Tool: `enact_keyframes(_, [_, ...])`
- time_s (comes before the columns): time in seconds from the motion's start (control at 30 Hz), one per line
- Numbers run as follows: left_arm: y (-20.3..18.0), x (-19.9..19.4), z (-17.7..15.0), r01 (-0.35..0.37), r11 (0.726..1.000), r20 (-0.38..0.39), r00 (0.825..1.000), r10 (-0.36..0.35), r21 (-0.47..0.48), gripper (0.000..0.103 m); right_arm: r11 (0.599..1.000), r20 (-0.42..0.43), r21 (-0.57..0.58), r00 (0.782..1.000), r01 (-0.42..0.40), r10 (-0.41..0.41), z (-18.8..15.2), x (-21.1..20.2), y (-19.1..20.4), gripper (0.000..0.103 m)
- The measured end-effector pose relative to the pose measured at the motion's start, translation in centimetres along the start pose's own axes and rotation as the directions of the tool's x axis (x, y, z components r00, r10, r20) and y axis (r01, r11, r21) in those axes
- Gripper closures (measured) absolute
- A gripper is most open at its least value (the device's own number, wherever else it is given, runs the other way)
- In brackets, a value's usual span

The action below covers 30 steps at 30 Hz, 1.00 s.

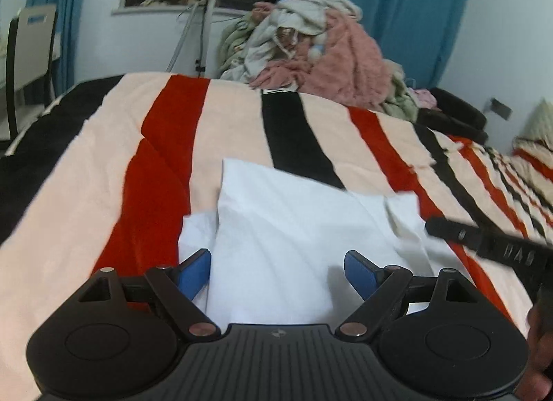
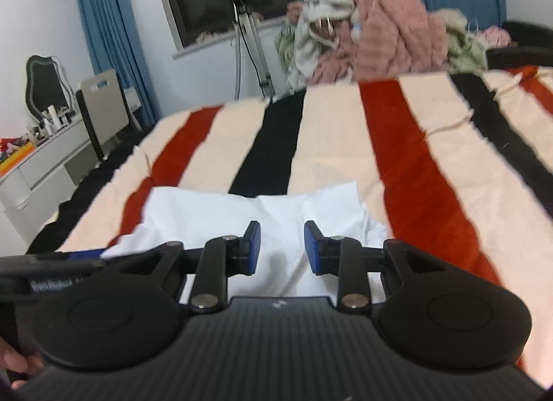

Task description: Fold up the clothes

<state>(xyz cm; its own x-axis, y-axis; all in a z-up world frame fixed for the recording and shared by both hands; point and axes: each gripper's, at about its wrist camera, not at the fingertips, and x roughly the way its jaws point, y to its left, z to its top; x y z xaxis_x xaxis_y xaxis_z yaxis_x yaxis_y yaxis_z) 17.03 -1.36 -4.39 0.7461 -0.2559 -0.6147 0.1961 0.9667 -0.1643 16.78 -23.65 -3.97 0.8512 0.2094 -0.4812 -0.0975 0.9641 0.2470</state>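
Observation:
A white garment (image 1: 293, 228) lies partly folded on the striped bedspread (image 1: 86, 193), with loose edges sticking out at its left and right. My left gripper (image 1: 278, 269) is open just above its near part, blue pads wide apart and empty. The right gripper's black body (image 1: 490, 245) shows at the garment's right edge. In the right wrist view the white garment (image 2: 221, 214) lies below my right gripper (image 2: 281, 247), whose blue pads stand a narrow gap apart with nothing between them.
A heap of unfolded clothes (image 1: 318, 45), pink and pale, sits at the far end of the bed (image 2: 373, 31). A tripod (image 1: 197, 27) stands by the window. A dresser with a mirror (image 2: 48, 131) is at the left.

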Motion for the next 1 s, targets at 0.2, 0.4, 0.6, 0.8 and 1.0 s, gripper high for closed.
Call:
enact_keyframes(0.2, [-1.5, -4.0, -3.1, -0.028, 1.000, -0.028, 0.999, 0.028, 0.000, 0.017, 1.000, -0.070, -0.014, 0.997, 0.025, -0.026, -3.5, -3.6, 0.6, 0.072])
enact_keyframes(0.4, [-1.3, -4.4, -5.4, -0.039, 0.994, -0.042, 0.999, 0.035, -0.105, 0.017, 0.997, -0.126, -0.047, 0.990, 0.054, -0.060, -6.6, -2.6, 0.9, 0.072])
enact_keyframes(0.6, [-1.3, -8.8, -6.0, -0.024, 0.975, 0.081, 0.996, 0.042, -0.220, 0.018, 0.997, -0.108, -0.032, 0.992, 0.066, -0.069, -6.9, -2.5, 0.8, 0.073])
enact_keyframes(0.8, [-0.3, -11.3, -7.7, 0.145, 0.894, 0.103, 0.988, -0.112, -0.423, 0.014, 0.997, -0.102, -0.032, 0.992, 0.074, -0.077, -7.1, -2.8, 0.9, 0.073])
enact_keyframes(1.0, [2.8, -6.5, -9.1, 0.229, 0.680, 0.047, 0.960, -0.276, -0.696, 0.017, 0.996, -0.100, -0.035, 0.991, 0.081, -0.084, -7.1, -2.8, 1.0, 0.073])
